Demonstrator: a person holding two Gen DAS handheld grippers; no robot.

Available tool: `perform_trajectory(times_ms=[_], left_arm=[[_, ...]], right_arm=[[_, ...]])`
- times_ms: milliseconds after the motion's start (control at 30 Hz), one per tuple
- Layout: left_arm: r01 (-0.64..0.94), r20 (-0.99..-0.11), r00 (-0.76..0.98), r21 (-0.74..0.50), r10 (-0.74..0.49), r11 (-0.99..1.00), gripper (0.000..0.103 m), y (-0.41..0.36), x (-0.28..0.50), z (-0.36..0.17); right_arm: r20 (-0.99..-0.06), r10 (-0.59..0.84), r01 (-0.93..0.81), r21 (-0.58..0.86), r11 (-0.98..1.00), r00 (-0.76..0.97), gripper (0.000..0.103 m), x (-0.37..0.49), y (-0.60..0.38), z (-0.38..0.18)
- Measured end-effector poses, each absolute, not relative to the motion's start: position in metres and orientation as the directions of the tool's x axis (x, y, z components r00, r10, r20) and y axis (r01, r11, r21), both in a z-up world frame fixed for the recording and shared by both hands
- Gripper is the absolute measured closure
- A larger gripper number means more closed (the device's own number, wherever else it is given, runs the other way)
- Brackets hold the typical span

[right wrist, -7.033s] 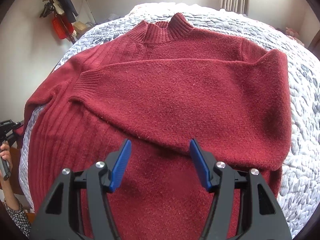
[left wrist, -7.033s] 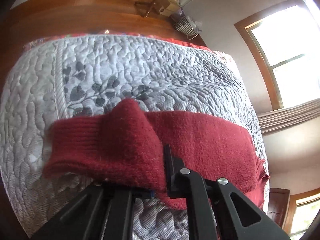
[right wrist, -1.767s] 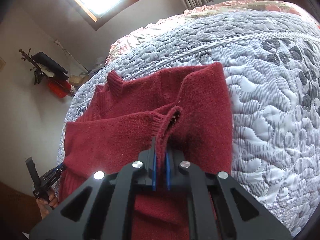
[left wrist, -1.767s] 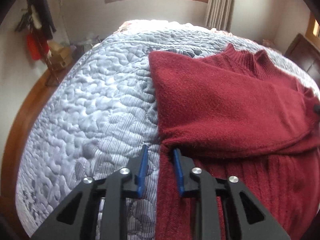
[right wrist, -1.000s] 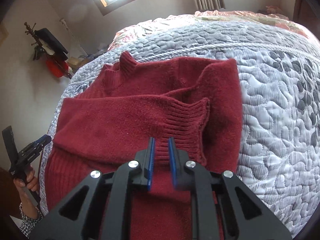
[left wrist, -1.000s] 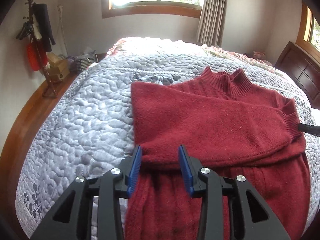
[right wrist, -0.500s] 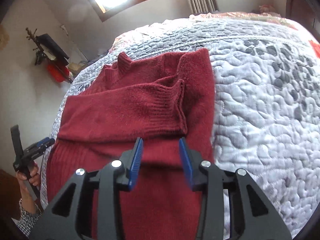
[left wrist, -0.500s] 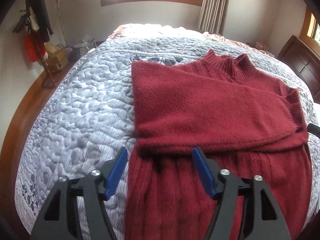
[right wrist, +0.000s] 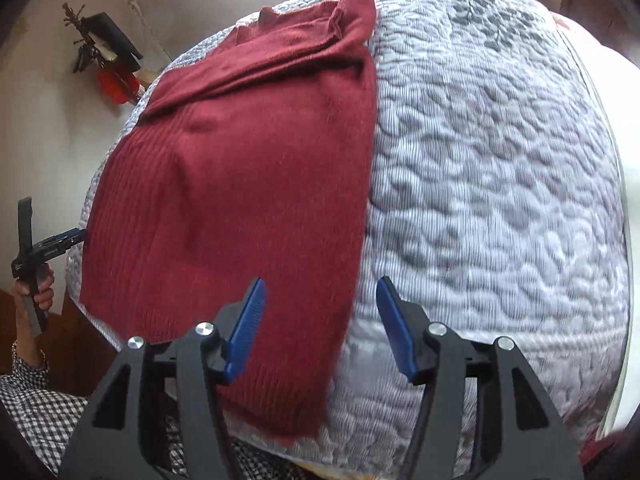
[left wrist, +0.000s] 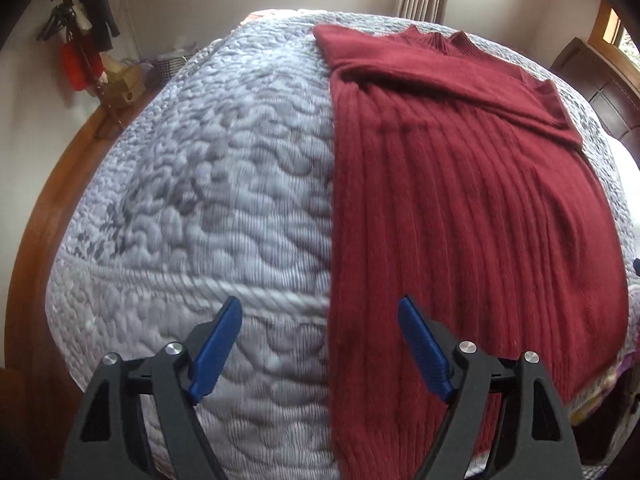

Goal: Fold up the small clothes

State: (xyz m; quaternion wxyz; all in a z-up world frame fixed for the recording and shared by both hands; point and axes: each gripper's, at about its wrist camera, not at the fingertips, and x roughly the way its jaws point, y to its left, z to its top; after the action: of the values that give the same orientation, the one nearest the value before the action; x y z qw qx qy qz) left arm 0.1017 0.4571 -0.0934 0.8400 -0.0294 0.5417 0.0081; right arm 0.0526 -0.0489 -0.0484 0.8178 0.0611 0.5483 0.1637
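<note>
A dark red ribbed sweater [left wrist: 460,200] lies flat on the grey quilted bed [left wrist: 200,200], collar far away, both sleeves folded across its chest. Its hem hangs over the near bed edge. My left gripper [left wrist: 320,340] is open above the sweater's left side edge near the hem, holding nothing. In the right wrist view the same sweater [right wrist: 248,168] fills the left half, and my right gripper [right wrist: 320,320] is open over its right side edge near the hem. The left gripper [right wrist: 60,238] also shows there at the far left, held in a hand.
A wooden bed frame [left wrist: 40,200] runs along the left. A coat stand with dark and red items [left wrist: 80,40] is at the back left wall. A wooden headboard [left wrist: 592,80] is at the far right. A checked sleeve [right wrist: 36,396] sits low on the left.
Both grippers let go of the folded sleeves, opened wide and drew back toward the hem end of the sweater. The sleeves now lie across the chest.
</note>
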Motion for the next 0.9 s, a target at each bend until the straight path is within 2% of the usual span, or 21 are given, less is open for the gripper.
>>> perform_trajectory(times_ms=[133,300,467,533,567,600,633,700,733,767,833,900], left_arm=[[-0.040,-0.919,0.394,-0.058,-0.038,0.997,0.018,0.450,0.082,-0.107],[-0.021,-0.921,0.386,-0.070,-0.056,0.997,0.016,0.441,0.070,-0.117],[0.028,-0.920,0.362,-0.149,-0.149,0.988,0.017,0.424,0.066,-0.120],[0.039,-0.921,0.350,-0.169,-0.172,0.985,0.020,0.419,0.064,-0.123],[0.039,-0.923,0.352,-0.152,-0.155,0.988,0.023,0.415,0.063,-0.125],[0.042,-0.925,0.352,-0.140,-0.146,0.989,0.031,0.413,0.062,-0.126],[0.044,-0.925,0.353,-0.135,-0.141,0.990,0.046,0.410,0.061,-0.126],[0.044,-0.925,0.345,-0.151,-0.157,0.988,0.065,0.410,0.060,-0.127],[0.044,-0.925,0.344,-0.153,-0.159,0.987,0.077,0.409,0.060,-0.127],[0.043,-0.925,0.348,-0.148,-0.153,0.988,0.083,0.410,0.059,-0.126],[0.041,-0.920,0.354,-0.163,-0.167,0.986,0.088,0.412,0.058,-0.125],[0.034,-0.910,0.367,-0.194,-0.193,0.980,0.089,0.418,0.056,-0.120]], right_arm=[[-0.883,0.346,-0.185,0.299,0.936,0.318,0.041,0.024,-0.047,-0.061],[-0.881,0.367,-0.173,0.328,0.929,0.298,0.041,0.003,-0.044,-0.074],[-0.877,0.377,-0.172,0.340,0.925,0.297,0.040,-0.001,-0.036,-0.082],[-0.869,0.402,-0.185,0.361,0.914,0.288,0.040,-0.001,-0.031,-0.085],[-0.865,0.416,-0.189,0.375,0.907,0.282,0.044,-0.002,-0.030,-0.086],[-0.863,0.426,-0.190,0.386,0.903,0.272,0.046,-0.001,-0.026,-0.088],[-0.863,0.427,-0.188,0.388,0.902,0.269,0.049,-0.001,-0.025,-0.090],[-0.863,0.431,-0.186,0.393,0.901,0.264,0.056,-0.001,-0.024,-0.094],[-0.862,0.434,-0.185,0.397,0.899,0.262,0.065,-0.001,-0.023,-0.095],[-0.857,0.445,-0.184,0.409,0.894,0.259,0.076,-0.001,-0.022,-0.096],[-0.843,0.479,-0.188,0.443,0.876,0.245,0.087,-0.001,-0.019,-0.097],[-0.836,0.489,-0.214,0.445,0.870,0.250,0.091,-0.003,-0.017,-0.093]])
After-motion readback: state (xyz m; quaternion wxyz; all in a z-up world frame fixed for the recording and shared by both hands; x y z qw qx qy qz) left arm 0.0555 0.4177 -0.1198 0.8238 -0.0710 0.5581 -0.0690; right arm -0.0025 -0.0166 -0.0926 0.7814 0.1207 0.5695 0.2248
